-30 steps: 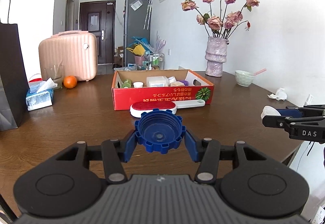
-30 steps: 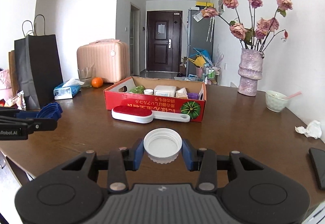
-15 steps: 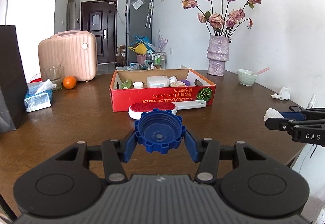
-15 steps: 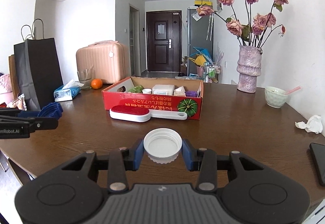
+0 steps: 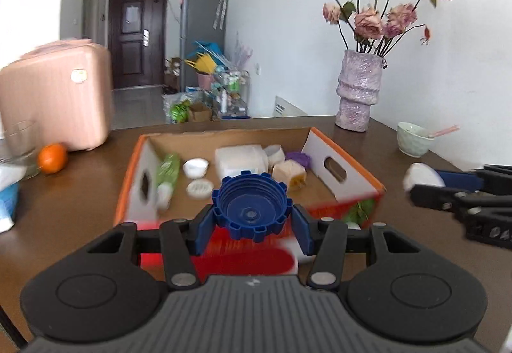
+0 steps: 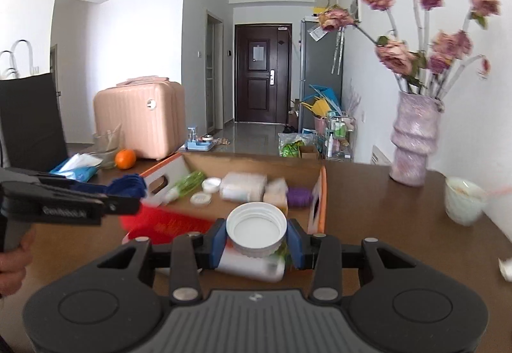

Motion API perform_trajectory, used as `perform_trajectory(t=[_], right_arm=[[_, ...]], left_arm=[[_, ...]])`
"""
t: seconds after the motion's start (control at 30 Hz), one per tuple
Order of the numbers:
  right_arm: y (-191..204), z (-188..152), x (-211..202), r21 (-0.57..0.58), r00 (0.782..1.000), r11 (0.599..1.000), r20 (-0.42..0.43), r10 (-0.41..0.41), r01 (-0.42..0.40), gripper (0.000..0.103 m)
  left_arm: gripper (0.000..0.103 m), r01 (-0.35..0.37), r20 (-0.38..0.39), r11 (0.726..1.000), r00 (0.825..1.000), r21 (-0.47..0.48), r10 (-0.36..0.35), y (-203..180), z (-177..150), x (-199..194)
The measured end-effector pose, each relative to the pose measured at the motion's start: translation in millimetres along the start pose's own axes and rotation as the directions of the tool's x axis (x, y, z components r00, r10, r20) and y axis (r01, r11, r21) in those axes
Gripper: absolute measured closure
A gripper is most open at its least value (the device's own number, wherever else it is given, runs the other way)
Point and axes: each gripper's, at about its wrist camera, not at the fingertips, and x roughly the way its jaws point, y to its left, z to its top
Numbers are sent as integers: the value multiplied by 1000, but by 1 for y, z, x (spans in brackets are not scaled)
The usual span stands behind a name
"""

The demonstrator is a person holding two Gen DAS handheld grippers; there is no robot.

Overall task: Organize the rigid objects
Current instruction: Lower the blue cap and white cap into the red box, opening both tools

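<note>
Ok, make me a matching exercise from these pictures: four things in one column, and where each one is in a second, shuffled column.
Things:
1. blue cap
2. white cap
3. orange
4. purple vase

Places:
A. on the table beside the pink suitcase
B. between the jaws of the right gripper
C. on the table, holding dried roses
D. between the jaws of the left gripper

Pairs: 1-D, 2-B, 3-A, 4-C

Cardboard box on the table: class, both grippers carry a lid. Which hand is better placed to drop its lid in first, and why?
Probably left. In its own view the blue lid between the left gripper's fingers overlaps the cardboard box interior. The white lid in the right gripper sits nearer the box's right front corner.
</note>
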Motion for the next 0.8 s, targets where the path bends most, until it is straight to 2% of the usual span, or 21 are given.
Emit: perform_trajectory(t=[0.13, 0.2, 0.27, 0.33, 0.4, 0.43, 0.5, 0.63, 0.73, 0.8], right_arm=[[-21, 25, 86, 12, 995, 1000, -101, -9, 10, 64], [-28, 30, 126, -16, 987, 999, -153, -47, 45, 63], [-30, 31, 159, -75, 978, 992, -175, -111, 99, 63], [-33, 29, 181, -110, 971, 986, -186, -148, 129, 63], [-38, 27, 194, -102, 970, 985, -188, -156, 139, 58], [-41, 27, 198, -88, 972, 987, -184, -146, 131, 56], [-46, 26, 201, -65, 977, 992, -174, -122, 112, 53], [-51, 32, 188, -33, 984, 994, -145, -107, 104, 52], [-50, 41, 170, -42, 986, 994, -124, -109, 105, 50], [-48, 48, 149, -43, 989, 994, -110, -102, 98, 48]], left_arm=[[51, 19, -89, 1000, 996, -4, -19, 13, 31, 72], [51, 20, -146, 1000, 989, -15, -22, 19, 39, 108], [51, -11, -211, 1000, 977, -16, 7, 23, 42, 141], [51, -11, -224, 1000, 975, -22, 6, 28, 43, 159], [47, 0, -231, 1000, 973, -30, -7, 31, 42, 167], [45, 15, -230, 1000, 973, -27, -21, 33, 41, 168], [35, 34, -221, 999, 975, -14, -36, 34, 38, 167], [32, 34, -206, 999, 978, 0, -33, 39, 38, 155], [30, 3, -188, 1000, 982, 14, 0, 45, 43, 138], [24, -16, -163, 999, 986, 30, 20, 49, 47, 120]])
